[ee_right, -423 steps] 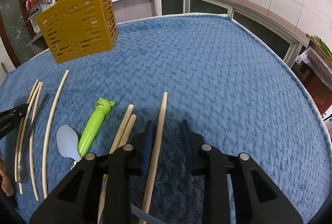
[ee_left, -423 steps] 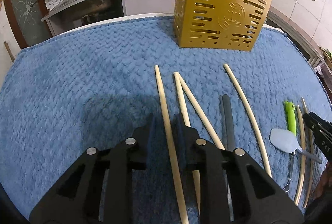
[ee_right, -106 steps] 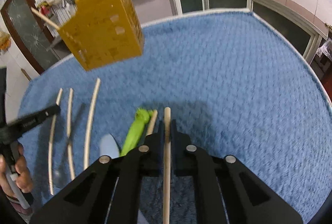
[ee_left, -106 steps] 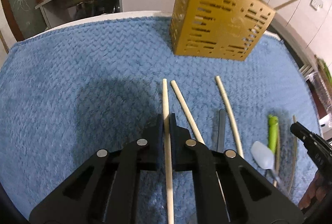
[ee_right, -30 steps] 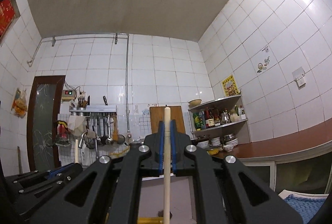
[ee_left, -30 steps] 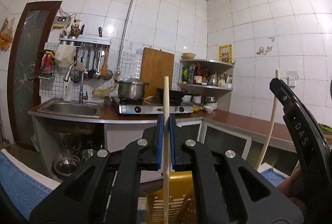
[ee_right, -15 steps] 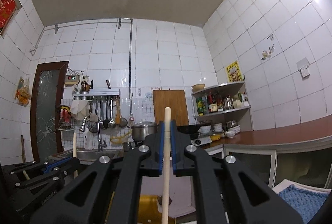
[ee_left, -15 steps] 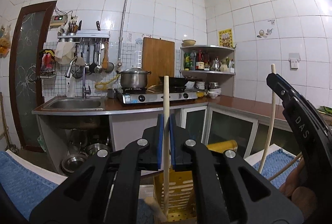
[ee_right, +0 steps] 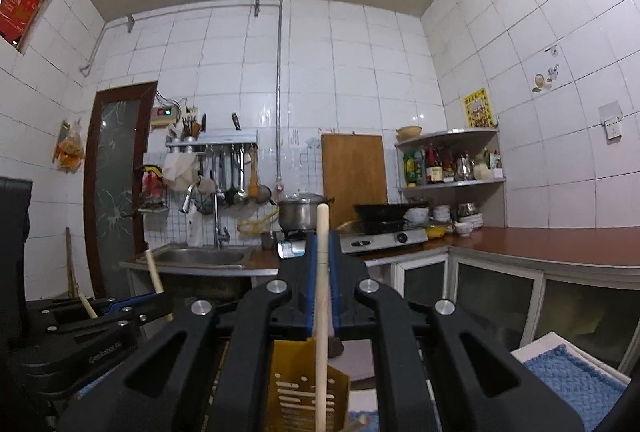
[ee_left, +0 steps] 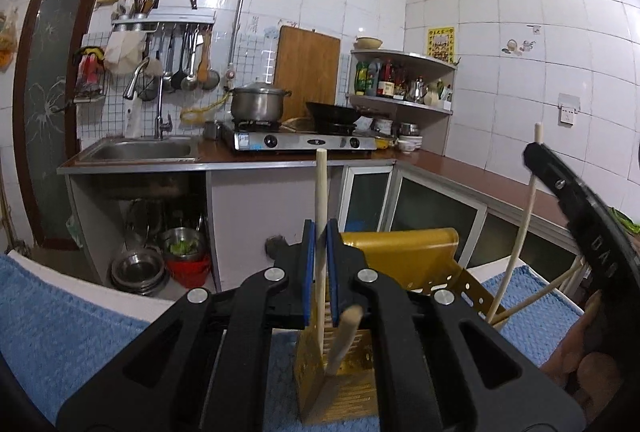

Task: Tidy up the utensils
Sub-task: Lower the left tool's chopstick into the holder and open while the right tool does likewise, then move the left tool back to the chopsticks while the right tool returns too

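My left gripper [ee_left: 320, 272] is shut on a wooden chopstick [ee_left: 320, 191] held upright, its lower end down in the yellow slotted utensil holder [ee_left: 404, 252] on the blue mat. Another chopstick [ee_left: 344, 340] leans inside the holder. My right gripper [ee_right: 322, 284] is shut on a second upright chopstick [ee_right: 322, 272] above the same holder [ee_right: 296, 388]. In the left wrist view the right gripper's black body [ee_left: 580, 232] is at the right with its chopstick [ee_left: 528, 199] reaching into the holder. The left gripper's body [ee_right: 92, 328] shows at the left of the right wrist view.
A blue knitted mat [ee_left: 60, 332] covers the table. Behind it run a kitchen counter with a sink [ee_left: 136, 151], a stove with a pot [ee_left: 260, 103] and a corner shelf of bottles [ee_left: 400, 79]. Metal bowls [ee_left: 140, 268] sit under the sink.
Both grippers have tilted and come down over the holder with their chopsticks. The holder now sits closer below my left gripper, with the chopstick's end inside it.
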Motion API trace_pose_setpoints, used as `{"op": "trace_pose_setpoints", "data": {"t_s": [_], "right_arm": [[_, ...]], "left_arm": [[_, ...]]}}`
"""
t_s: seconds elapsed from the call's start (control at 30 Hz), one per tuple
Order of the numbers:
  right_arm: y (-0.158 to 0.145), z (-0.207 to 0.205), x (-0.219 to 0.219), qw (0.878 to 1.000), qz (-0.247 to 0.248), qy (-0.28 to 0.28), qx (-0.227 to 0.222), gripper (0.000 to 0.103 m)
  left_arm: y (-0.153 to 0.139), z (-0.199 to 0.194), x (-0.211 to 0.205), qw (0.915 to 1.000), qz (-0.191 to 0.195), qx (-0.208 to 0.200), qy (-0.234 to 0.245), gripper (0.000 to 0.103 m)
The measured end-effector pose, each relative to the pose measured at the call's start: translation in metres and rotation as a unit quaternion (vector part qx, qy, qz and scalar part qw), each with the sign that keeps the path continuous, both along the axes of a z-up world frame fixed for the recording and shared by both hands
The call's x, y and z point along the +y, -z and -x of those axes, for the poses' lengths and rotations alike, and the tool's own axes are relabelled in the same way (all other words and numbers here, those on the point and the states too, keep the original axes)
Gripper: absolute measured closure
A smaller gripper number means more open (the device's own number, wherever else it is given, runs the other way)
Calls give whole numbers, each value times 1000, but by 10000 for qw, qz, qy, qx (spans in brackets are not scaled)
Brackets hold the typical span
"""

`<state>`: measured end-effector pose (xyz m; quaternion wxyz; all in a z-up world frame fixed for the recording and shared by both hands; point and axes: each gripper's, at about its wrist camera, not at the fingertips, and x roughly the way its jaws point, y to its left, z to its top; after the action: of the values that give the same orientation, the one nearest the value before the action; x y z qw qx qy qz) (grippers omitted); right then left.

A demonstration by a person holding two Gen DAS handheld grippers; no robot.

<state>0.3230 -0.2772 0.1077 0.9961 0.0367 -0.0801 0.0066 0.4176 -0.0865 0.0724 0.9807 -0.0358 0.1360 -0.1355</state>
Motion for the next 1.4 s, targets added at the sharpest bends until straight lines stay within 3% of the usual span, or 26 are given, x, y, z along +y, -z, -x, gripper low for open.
{"op": "trace_pose_setpoints", "data": {"t_s": [0.23, 0.33, 0.4, 0.5, 0.53, 0.57, 0.6, 0.63, 0.67, 0.93, 1.07, 1.4], "right_arm": [[-11, -3, -8, 9995, -171, -19, 256, 97], [-7, -6, -10, 9986, -122, -14, 507, 96], [-4, -6, -10, 9975, -82, -14, 700, 96], [-6, -1, -15, 9950, -140, 1, 991, 95], [-8, 3, -17, 9939, -170, 24, 1092, 84], [-9, 6, -19, 9929, -204, 35, 1174, 73], [-11, 13, -22, 9921, -261, -9, 1228, 50], [-13, 19, -23, 9919, -271, -46, 1238, 43], [-14, 24, -24, 9916, -247, -47, 1272, 43], [-2, 76, -29, 9820, 22, 266, 1869, 17], [19, 97, -28, 9727, 75, 339, 2297, 13], [98, 111, -29, 9286, 17, 505, 3675, 13]], "left_arm": [[-11, 3, 7, 9998, -24, 198, 27, 96], [-19, 10, 12, 9997, 40, 246, 11, 76], [-25, 16, 16, 9996, 68, 266, -43, 57], [-34, 29, 23, 9994, 82, 342, -65, 40], [-35, 34, 24, 9992, 47, 381, -93, 35], [-38, 38, 26, 9991, -4, 421, -107, 23], [-40, 47, 28, 9991, -61, 404, -144, 15], [-41, 55, 31, 9991, -105, 362, -192, 12], [-43, 65, 33, 9989, -203, 325, -276, 7], [-26, 106, 54, 9962, -234, 755, -366, 5], [-6, 121, 61, 9931, -333, 946, -599, 5], [58, 123, 73, 9717, -233, 2333, -303, 5]]}}
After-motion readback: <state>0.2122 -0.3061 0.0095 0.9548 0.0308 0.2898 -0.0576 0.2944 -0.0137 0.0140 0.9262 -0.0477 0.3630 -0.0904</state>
